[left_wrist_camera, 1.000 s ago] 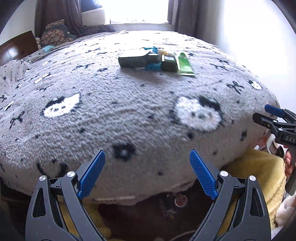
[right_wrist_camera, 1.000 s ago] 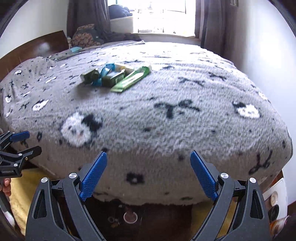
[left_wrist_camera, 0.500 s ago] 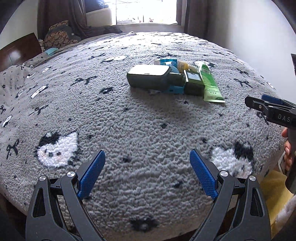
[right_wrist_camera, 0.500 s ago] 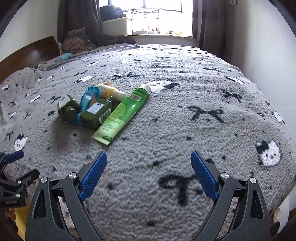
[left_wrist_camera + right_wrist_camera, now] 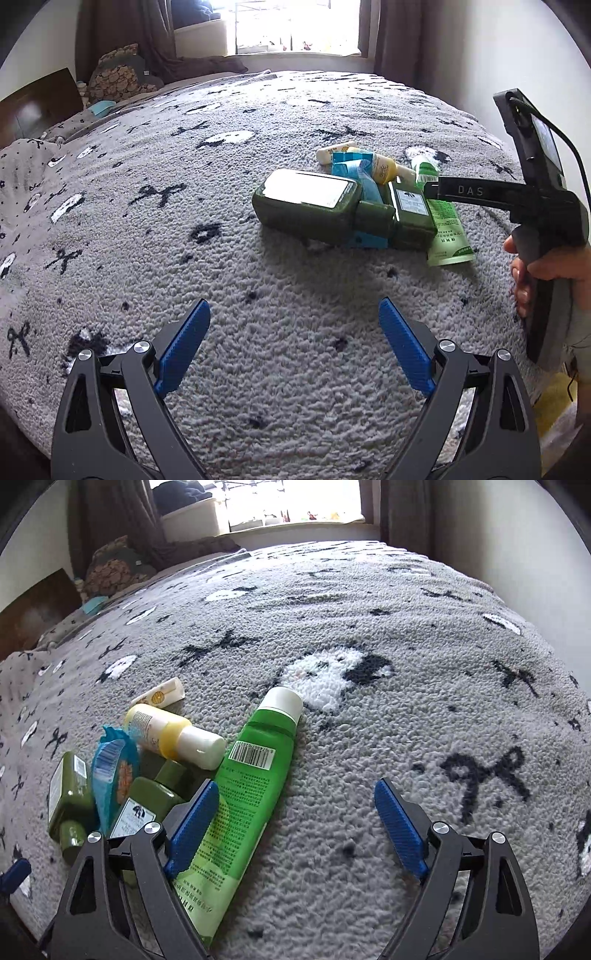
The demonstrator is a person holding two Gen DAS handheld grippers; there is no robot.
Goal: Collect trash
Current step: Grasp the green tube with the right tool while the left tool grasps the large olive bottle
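Daylight from the blown-out window (image 5: 295, 26); sharp focus, fisheye-bent edges, dark corners.

Left gripper (image 5: 293, 345) and right gripper (image 5: 297, 829) angled down, jaws wide, right's just narrowing, nothing gripped.

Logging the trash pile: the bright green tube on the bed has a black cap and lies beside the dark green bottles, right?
Not quite. The green tube has a white cap, as the right wrist view shows. It does lie beside the dark green bottles on the bed.

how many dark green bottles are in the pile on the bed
2. A large dark green bottle lies at the pile's left end; a smaller dark green bottle lies beside the bright green tube. More could be hidden underneath.
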